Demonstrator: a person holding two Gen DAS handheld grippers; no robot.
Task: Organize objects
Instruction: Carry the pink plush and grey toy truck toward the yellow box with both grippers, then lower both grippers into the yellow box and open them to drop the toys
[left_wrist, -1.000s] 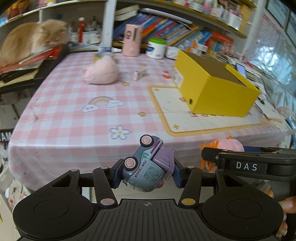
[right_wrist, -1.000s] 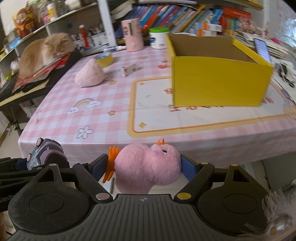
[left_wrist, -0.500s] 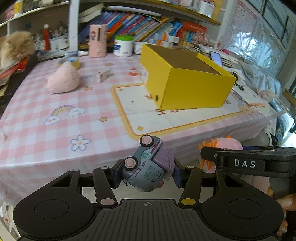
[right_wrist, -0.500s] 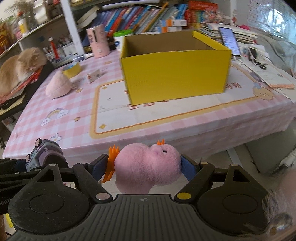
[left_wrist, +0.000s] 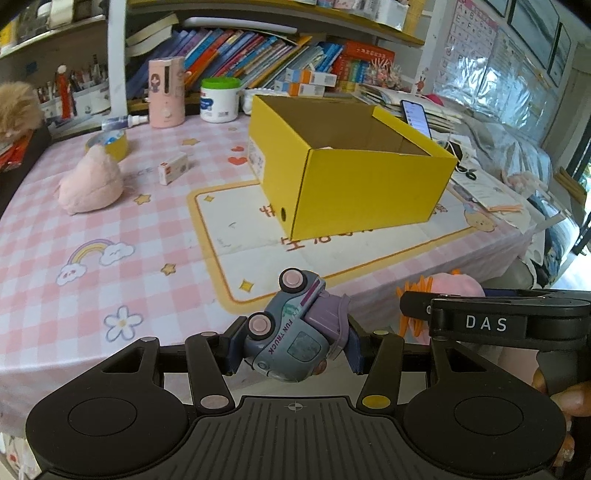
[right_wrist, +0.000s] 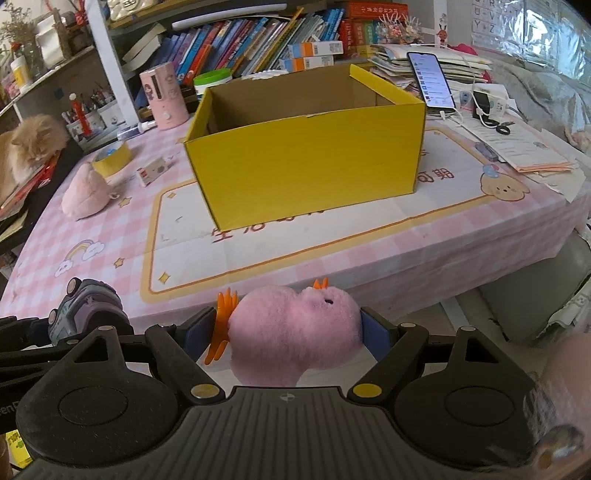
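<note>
A small grey-and-purple toy truck (left_wrist: 295, 332) with pink wheels and "FUN TRUCK" lettered on its side sat tilted, nose down, clamped between the blue pads of the left claw (left_wrist: 293, 347), held in the air just off the near edge of the counter (left_wrist: 110, 266). Beside it, the right claw (right_wrist: 291, 332) was closed on a pink plush toy (right_wrist: 295, 332) with orange feet and an orange tuft, which bulged between its blue pads; this too hung in front of the counter's edge. In the left wrist view the plush and the right claw's black body marked "DAS" showed at the right, and in the right wrist view the truck showed at the lower left, so the two claws were side by side and near each other. Ahead of both, on a cream mat with a yellow border (right_wrist: 295, 251) laid over the pink checked cloth, stood an open yellow cardboard box (right_wrist: 306, 162), its brown inside showing. Left of the box lay a second pink plush lump (left_wrist: 90, 184), a small white carton (left_wrist: 173, 168) and a roll of yellow tape (left_wrist: 109, 142). Farther back stood a pink cylindrical container (left_wrist: 166, 92) and a white jar with a green lid (left_wrist: 219, 99), before a shelf of coloured books (left_wrist: 258, 55). A smartphone (right_wrist: 430, 79) leaned with its screen lit at the right rear, and an orange long-haired cat (right_wrist: 26, 147) lay at the far left.
</note>
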